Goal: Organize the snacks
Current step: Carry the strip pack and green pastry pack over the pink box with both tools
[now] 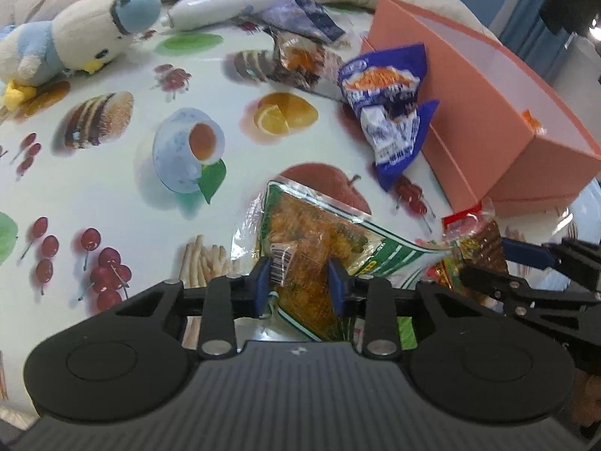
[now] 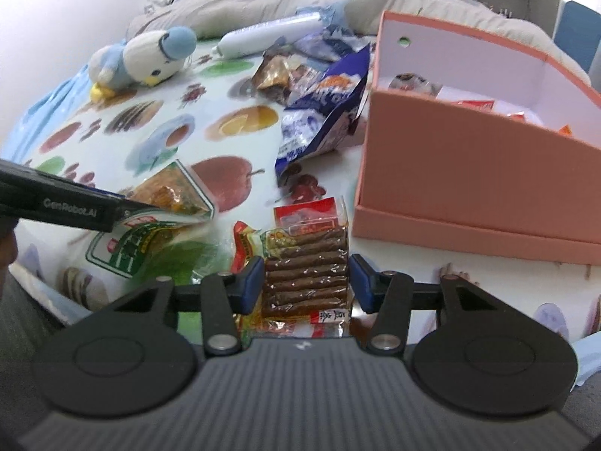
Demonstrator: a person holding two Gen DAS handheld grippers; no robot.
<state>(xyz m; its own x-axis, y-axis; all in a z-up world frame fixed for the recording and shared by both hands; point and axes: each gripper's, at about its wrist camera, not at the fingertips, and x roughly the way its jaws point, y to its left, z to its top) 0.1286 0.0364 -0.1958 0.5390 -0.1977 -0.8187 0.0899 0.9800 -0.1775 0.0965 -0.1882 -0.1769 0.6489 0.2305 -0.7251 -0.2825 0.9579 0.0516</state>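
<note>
The left gripper (image 1: pixel 299 282) angles steeply down over the desk (image 1: pixel 124 195), its blue pads clamped on the green-and-clear snack packet (image 1: pixel 315 233), pinching the near part of it by the barcode. That packet lies just short of the pink box (image 1: pixel 499 120), on the near side of it and off to the left, over the printed apple.

The right gripper (image 2: pixel 306 282) also slants downward, beside the left one on its right. Its pads straddle the clear pack of brown sticks (image 2: pixel 306 270); the left pad seems to touch the pack's edge, while a thin gap shows at the right pad, so whether it grips cannot be told. This pack sits close in front of the pink box's near left corner.

A blue-and-white snack bag (image 1: pixel 390 105) leans against the box's left wall. Further left of the box and behind the bag lie a crumpled brown wrapper (image 1: pixel 300 60) and a white tube (image 1: pixel 229 3). A blue and white plush bird (image 1: pixel 75 37) rests well away from the box, at the far left. Inside the box, a few small packets (image 2: pixel 473 103) are visible.
</note>
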